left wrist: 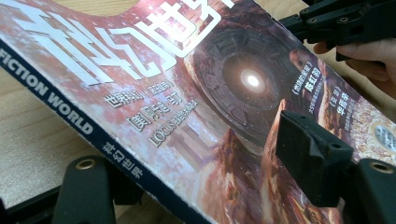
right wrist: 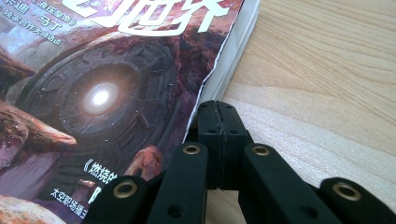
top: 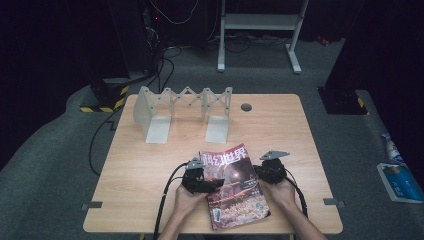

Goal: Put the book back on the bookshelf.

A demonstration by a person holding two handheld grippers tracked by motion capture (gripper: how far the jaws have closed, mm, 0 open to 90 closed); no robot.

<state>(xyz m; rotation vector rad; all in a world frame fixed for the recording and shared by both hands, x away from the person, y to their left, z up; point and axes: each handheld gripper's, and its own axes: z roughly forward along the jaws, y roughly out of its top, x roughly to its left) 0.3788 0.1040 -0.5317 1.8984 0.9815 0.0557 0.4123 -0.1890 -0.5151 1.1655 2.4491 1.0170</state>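
Magazine [top: 235, 187] lay flat near the front edge of the table [top: 150, 170], spine toward the person's left, slightly skewed. Folding book rack [top: 185, 112] sat well apart at the back, empty.

Left gripper [top: 202, 184] straddled the spine edge: in the left gripper view, one jaw sat under the spine, the other hung over the cover with a visible gap. Jaws released, pads not pressing, magazine [left wrist: 187, 93] between them but not gripped.

Right gripper [top: 270, 172] was at the page edge. In the right gripper view its jaws were clenched on themselves, tips pressed together, touching or just beside the fore edge of the magazine [right wrist: 116, 70]. Holding nothing, more of a stop against sliding.

My read: step in hand was getting a hold on the spine to lift it toward the rack. To do it well:
- push the lower jaw further under before closing, bite on the spine, not just the cover
- keep the right tips braced on the page edge so it doesn't skid
- close squarely; a skewed bite would fan the pages when lifted
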